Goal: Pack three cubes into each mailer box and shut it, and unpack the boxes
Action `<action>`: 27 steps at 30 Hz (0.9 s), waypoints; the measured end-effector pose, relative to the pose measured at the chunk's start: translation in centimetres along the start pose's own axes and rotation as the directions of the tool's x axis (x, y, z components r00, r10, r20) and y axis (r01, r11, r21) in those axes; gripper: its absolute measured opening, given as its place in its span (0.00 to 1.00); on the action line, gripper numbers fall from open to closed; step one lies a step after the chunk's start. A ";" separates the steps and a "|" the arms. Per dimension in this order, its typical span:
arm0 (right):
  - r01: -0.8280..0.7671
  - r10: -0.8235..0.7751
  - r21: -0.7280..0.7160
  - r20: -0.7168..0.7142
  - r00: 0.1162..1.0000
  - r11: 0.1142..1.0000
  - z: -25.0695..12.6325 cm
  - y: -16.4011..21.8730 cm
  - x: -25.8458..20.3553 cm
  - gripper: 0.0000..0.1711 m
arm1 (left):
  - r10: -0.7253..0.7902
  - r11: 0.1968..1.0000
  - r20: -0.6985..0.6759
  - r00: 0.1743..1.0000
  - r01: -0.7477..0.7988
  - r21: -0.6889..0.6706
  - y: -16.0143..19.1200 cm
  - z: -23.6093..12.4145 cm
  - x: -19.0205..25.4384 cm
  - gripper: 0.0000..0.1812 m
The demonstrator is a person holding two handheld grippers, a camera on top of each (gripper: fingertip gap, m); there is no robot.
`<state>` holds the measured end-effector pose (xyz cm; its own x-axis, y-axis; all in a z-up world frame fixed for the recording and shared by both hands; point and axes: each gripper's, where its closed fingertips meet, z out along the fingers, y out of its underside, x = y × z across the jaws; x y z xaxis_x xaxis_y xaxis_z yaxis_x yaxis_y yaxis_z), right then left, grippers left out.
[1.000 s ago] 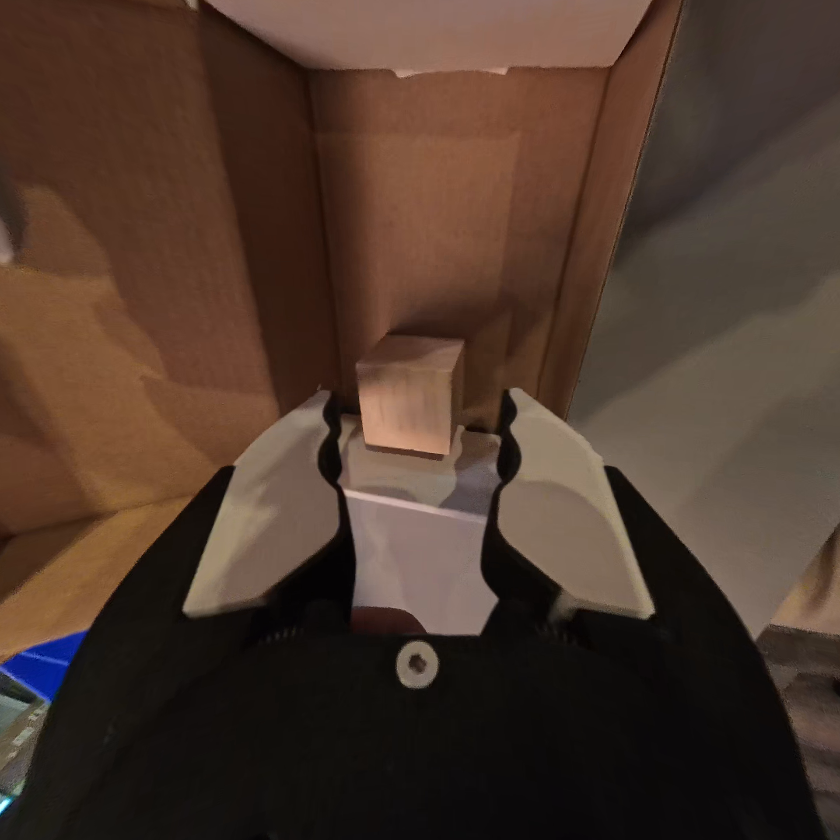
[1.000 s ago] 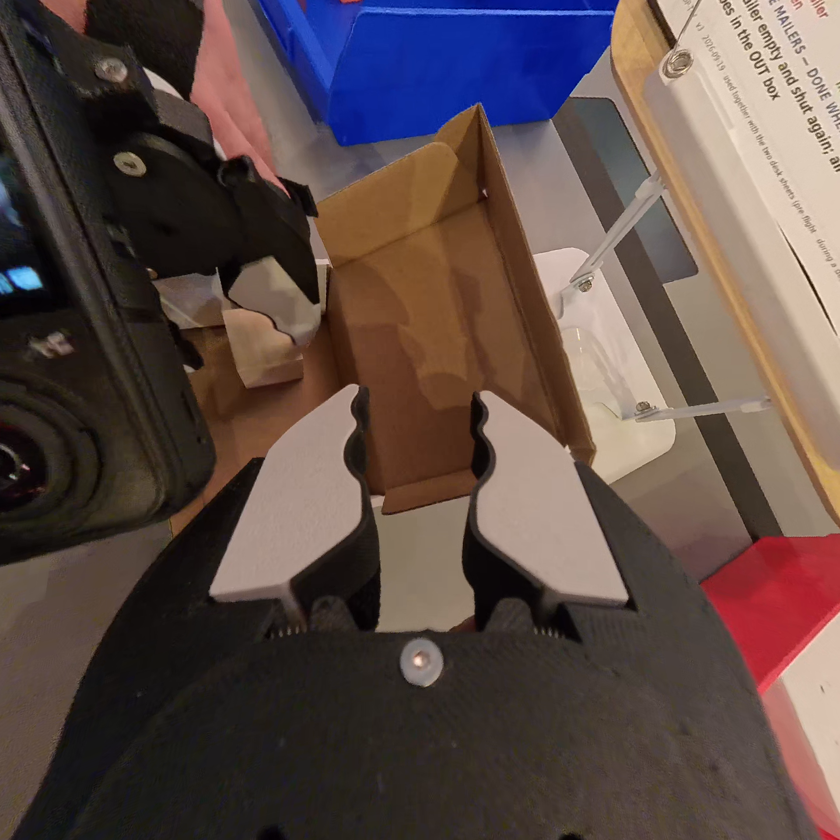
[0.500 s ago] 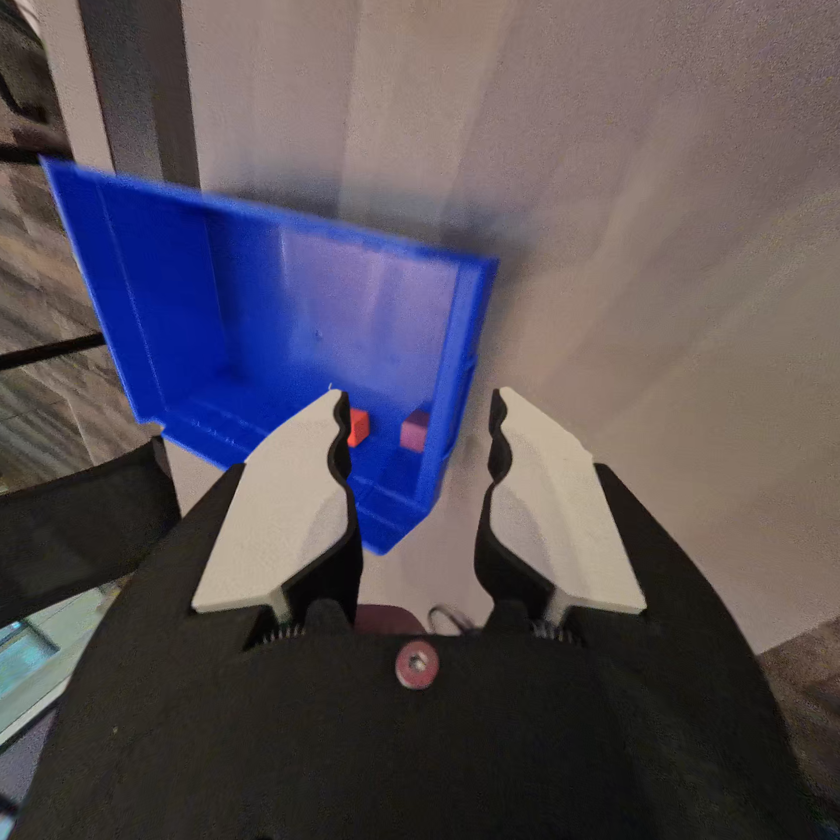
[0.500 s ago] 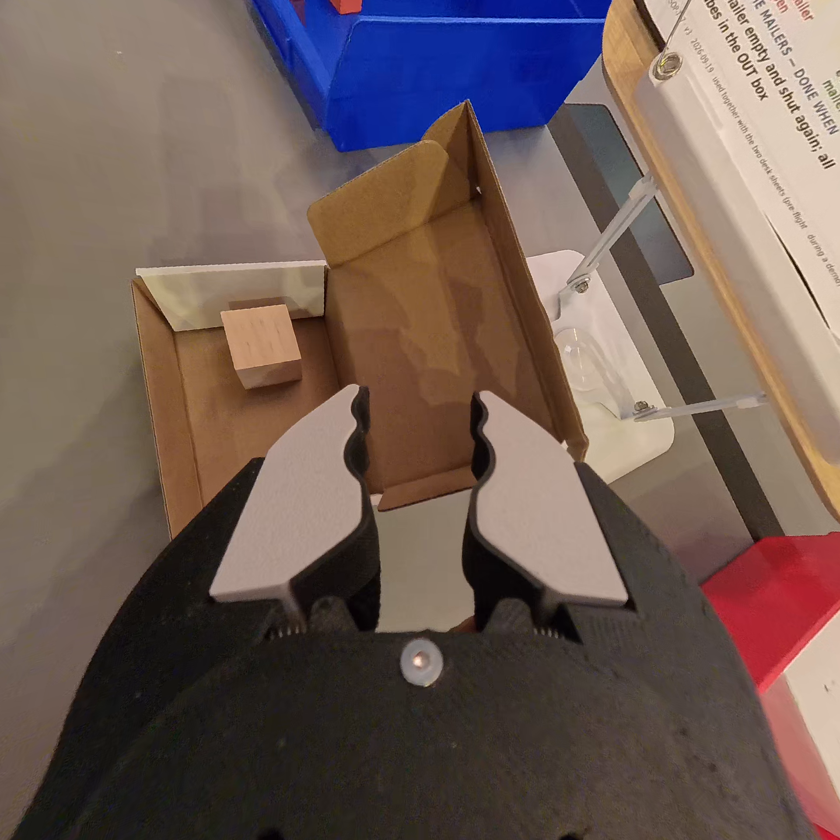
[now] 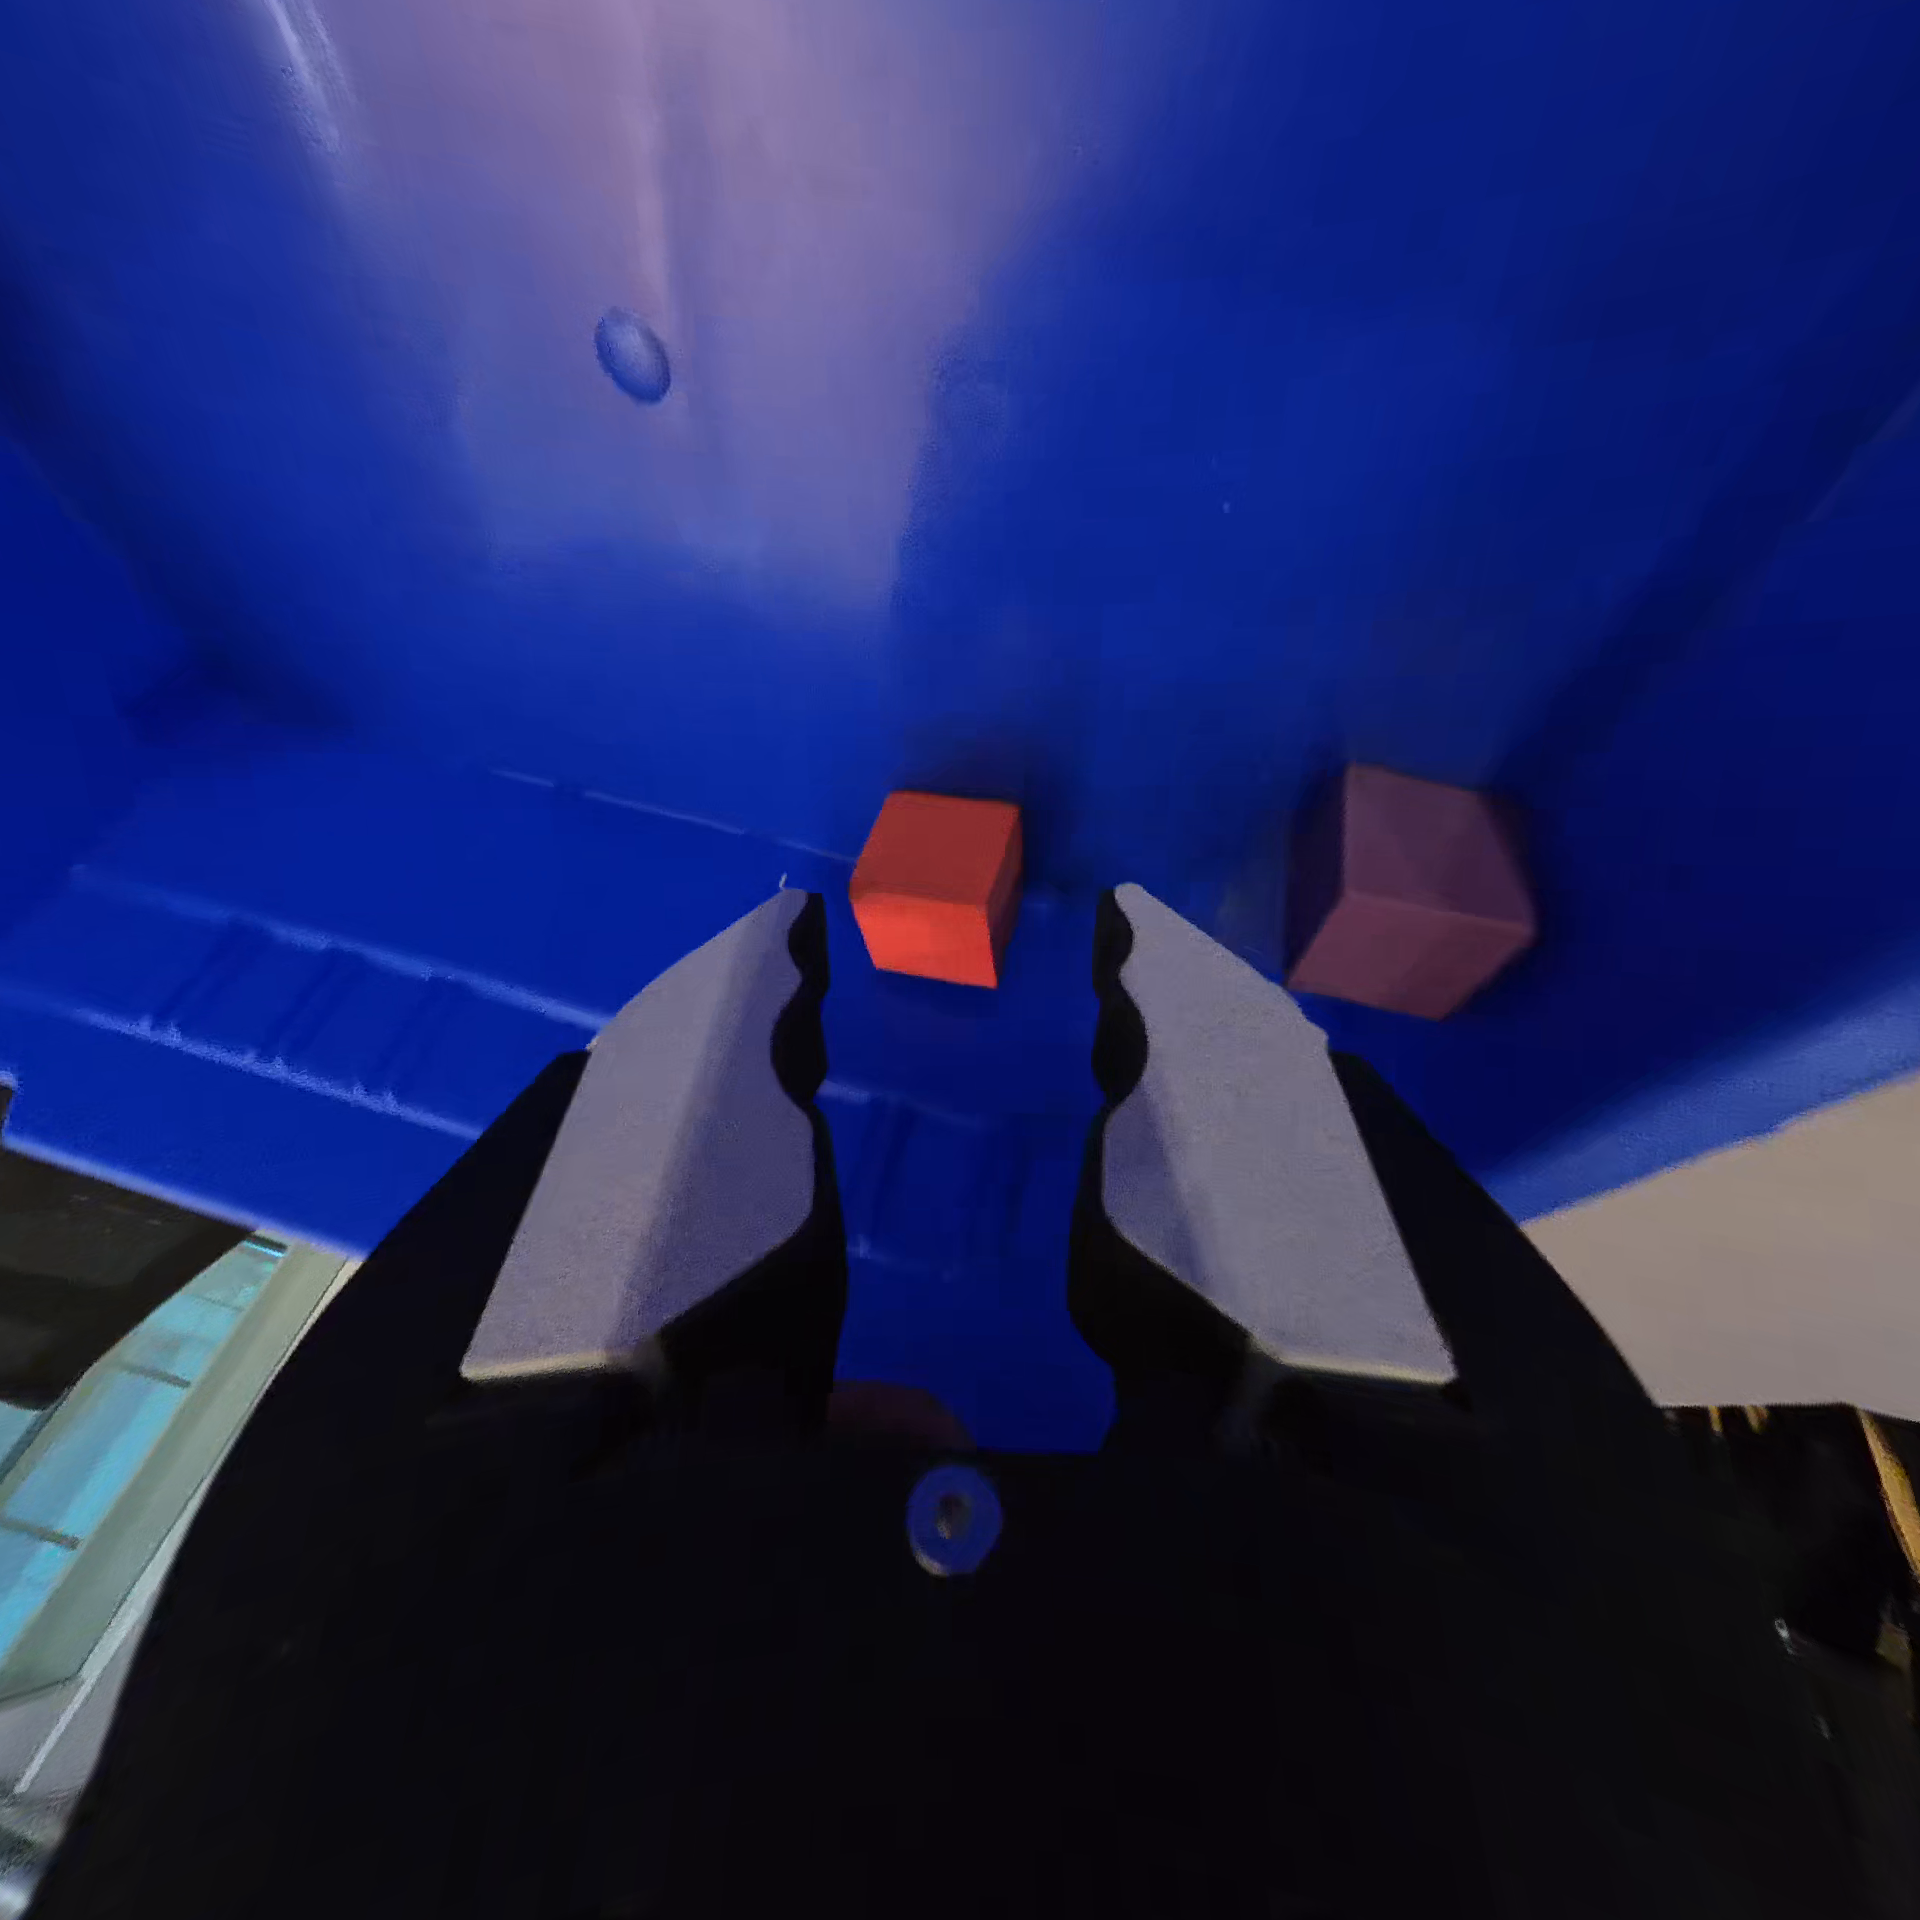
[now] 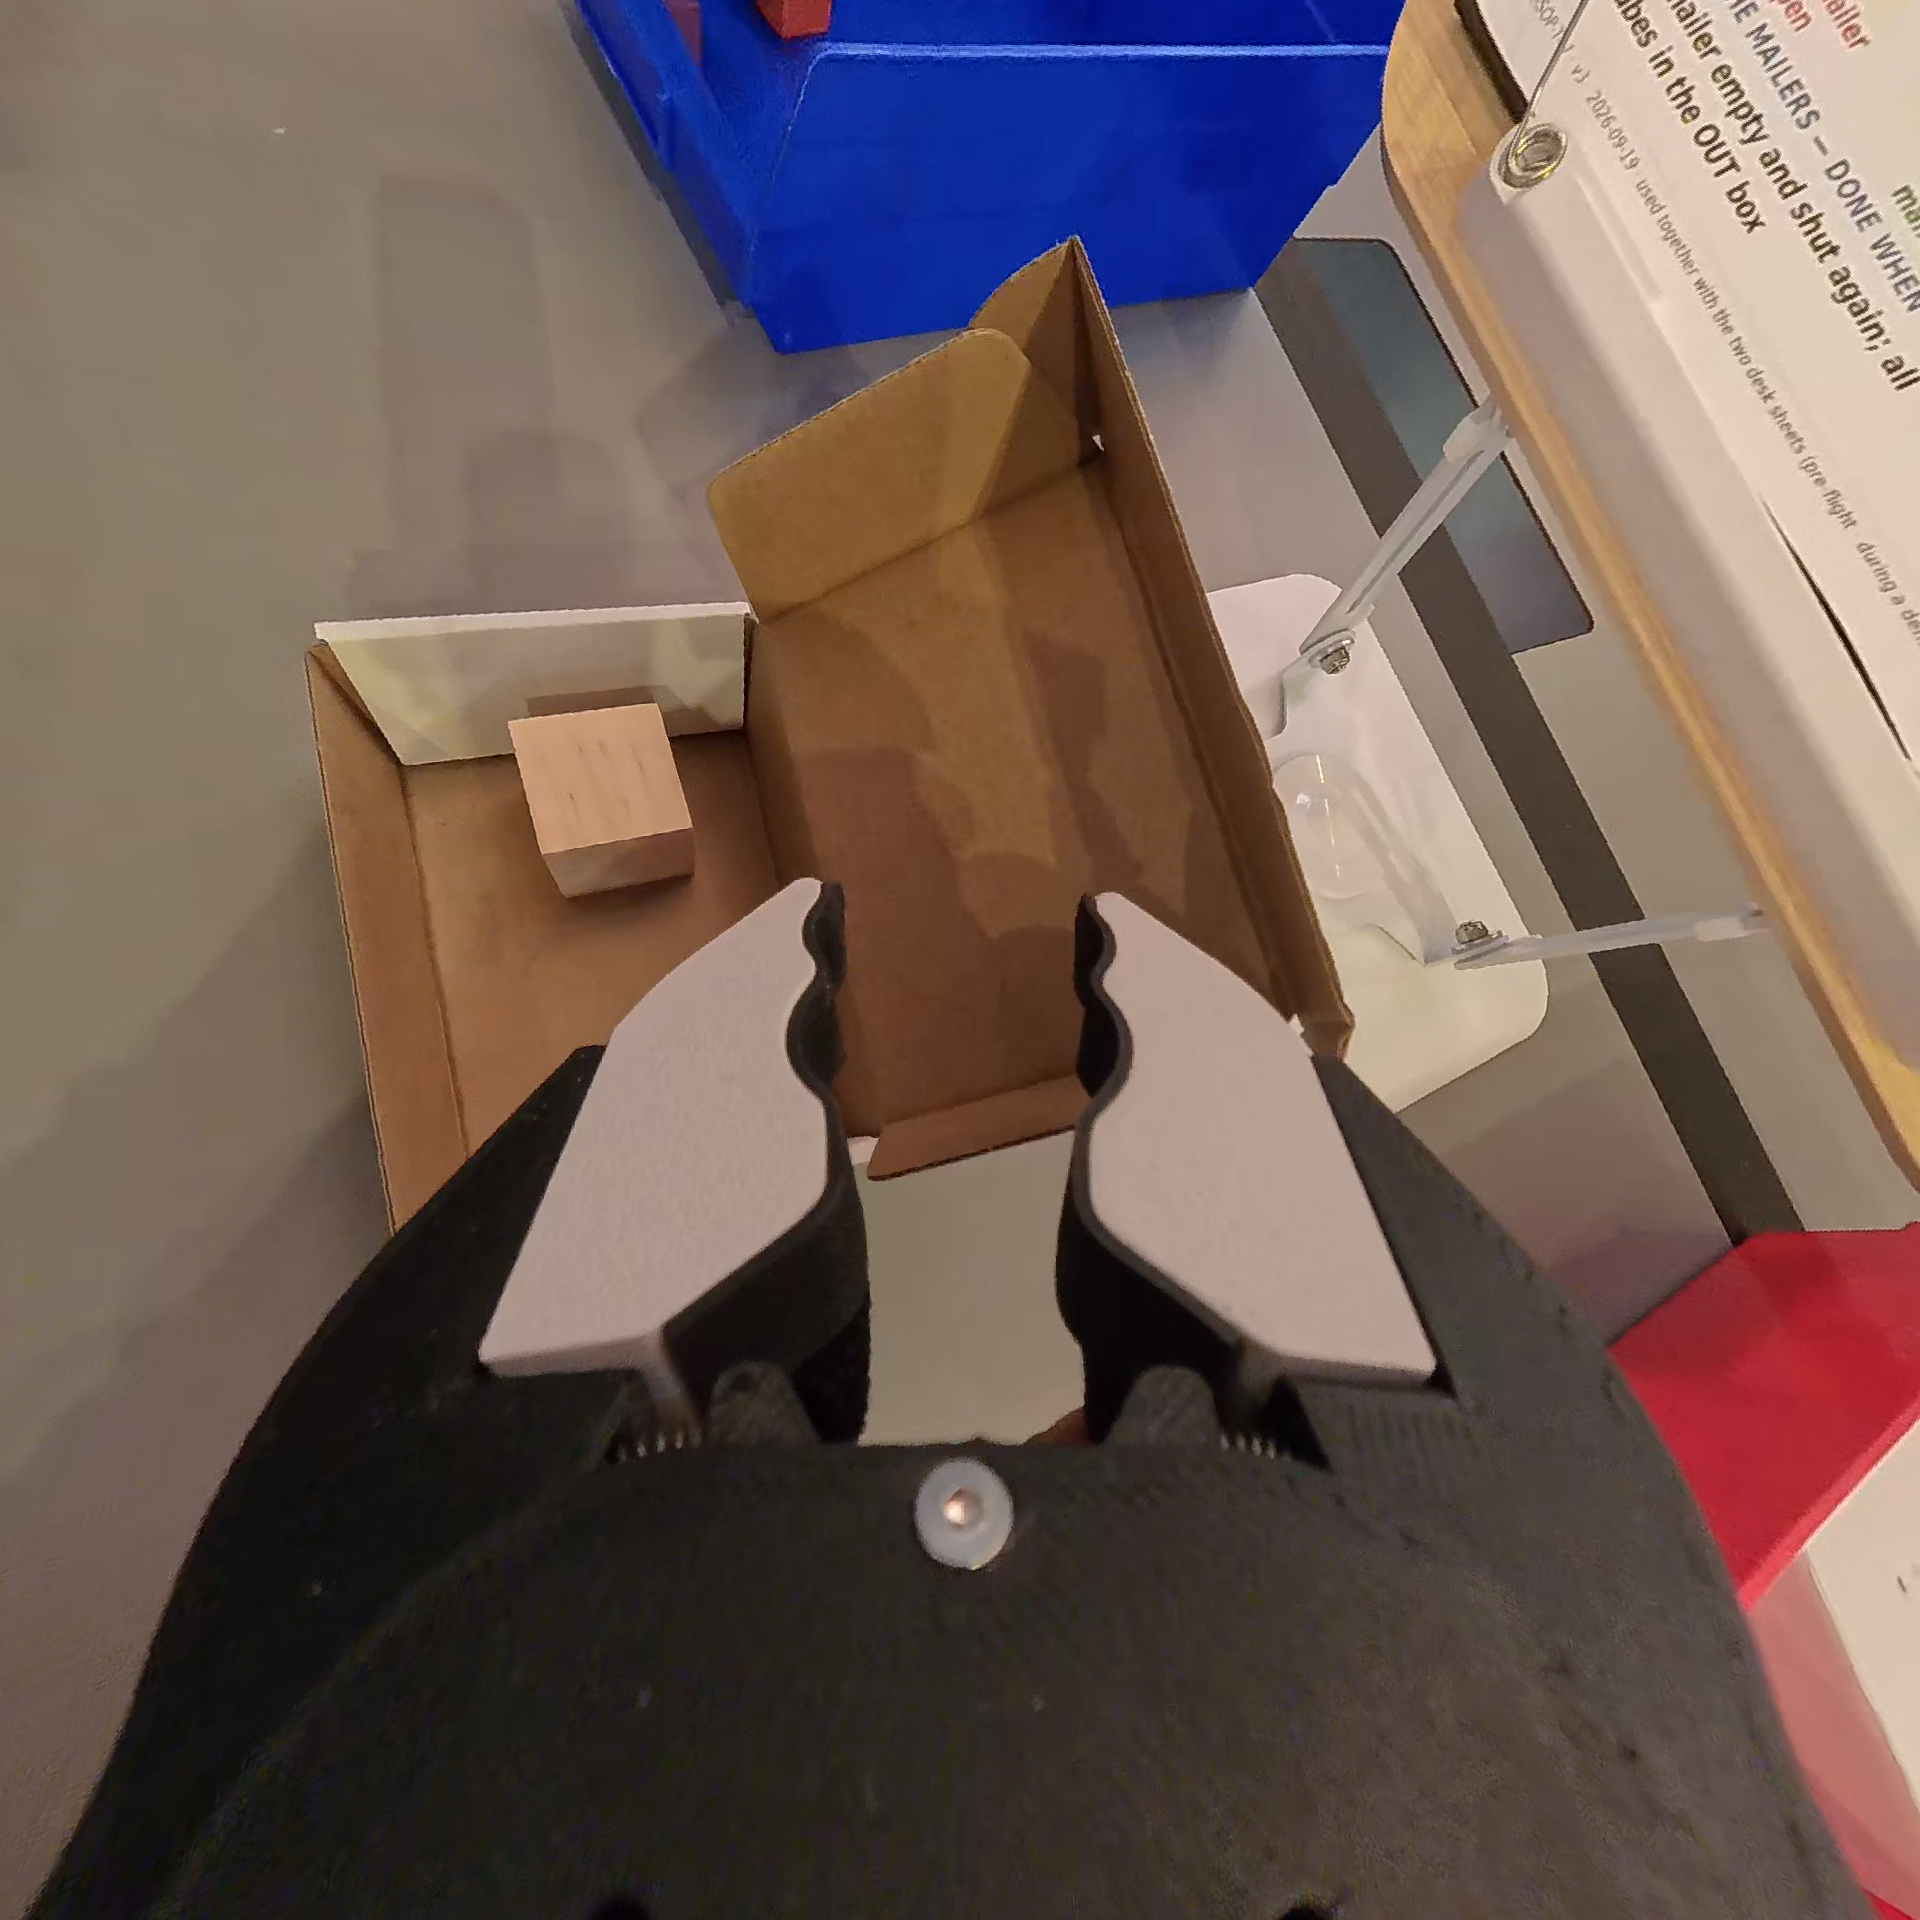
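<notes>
the red cube [image 5: 932, 890] is seen just above centre frame on the blue bin [image 5: 727, 520] floor, directly ahead of the left gripper [image 5: 958, 914], whose jaws are spread and empty. the right gripper [image 6: 956, 920], also released, is held over the mailer box [image 6: 997, 727], well apart.

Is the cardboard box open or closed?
Open. The mailer box has its lid folded back, and one wooden cube shows inside.

Plain grey tabletop [image 6: 260, 416] under dim, warm light.
</notes>
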<state>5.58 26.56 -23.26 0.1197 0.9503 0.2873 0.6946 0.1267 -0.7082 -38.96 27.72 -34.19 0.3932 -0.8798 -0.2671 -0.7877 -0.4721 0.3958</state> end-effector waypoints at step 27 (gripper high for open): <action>-0.014 0.013 -0.004 -0.009 1.000 1.000 0.2 0.3 0.3 0.23 | -0.026 0.460 0.015 1.000 -0.002 0.888 -21.2 -28.7 18.8 0.16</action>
<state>5.72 26.95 -23.49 0.1354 0.9493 0.2836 0.6954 0.1128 -0.7097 -1.27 19.56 -22.36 0.4060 -0.8665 -0.2905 -0.7840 -0.1669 -0.5979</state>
